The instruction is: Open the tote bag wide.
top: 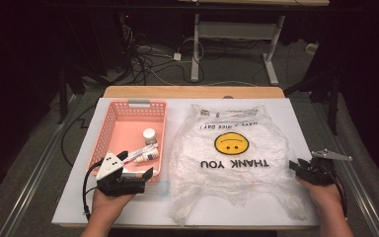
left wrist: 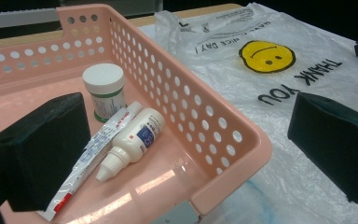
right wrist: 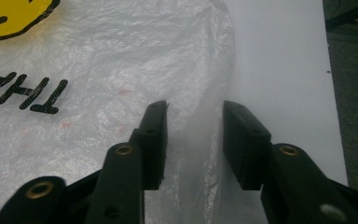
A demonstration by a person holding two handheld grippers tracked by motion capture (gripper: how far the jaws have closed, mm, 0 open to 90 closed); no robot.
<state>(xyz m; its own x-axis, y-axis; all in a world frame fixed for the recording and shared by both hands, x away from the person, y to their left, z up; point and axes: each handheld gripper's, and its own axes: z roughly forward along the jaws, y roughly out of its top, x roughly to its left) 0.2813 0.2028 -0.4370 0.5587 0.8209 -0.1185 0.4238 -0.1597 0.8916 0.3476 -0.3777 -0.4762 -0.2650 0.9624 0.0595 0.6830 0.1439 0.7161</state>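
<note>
1. A white surface (top: 128,207) carries the things; a strip of wooden top shows along its far edge.
2. Beyond it the room is dark, with a grey floor, loose cables and the white legs of another desk.
3. A clear plastic bag (top: 237,163) lies flat on the right half of the surface, printed with a yellow smiley face and "THANK YOU", the print upside down in the high view.
4. A pink basket (top: 109,126) stands just left of the bag, holding a white-capped jar (top: 149,134), a small dropper bottle (top: 146,156) and a tube (top: 139,149) lying close together.
5. The right gripper (top: 296,167) sits at the bag's right edge; its jaws stand partly open, one on each side of a raised fold of the plastic, with gaps still visible, so the fold is not yet pinched.
6. The left gripper (top: 137,165) hovers at the basket's near right corner, its jaws wide apart and holding nothing.
</note>
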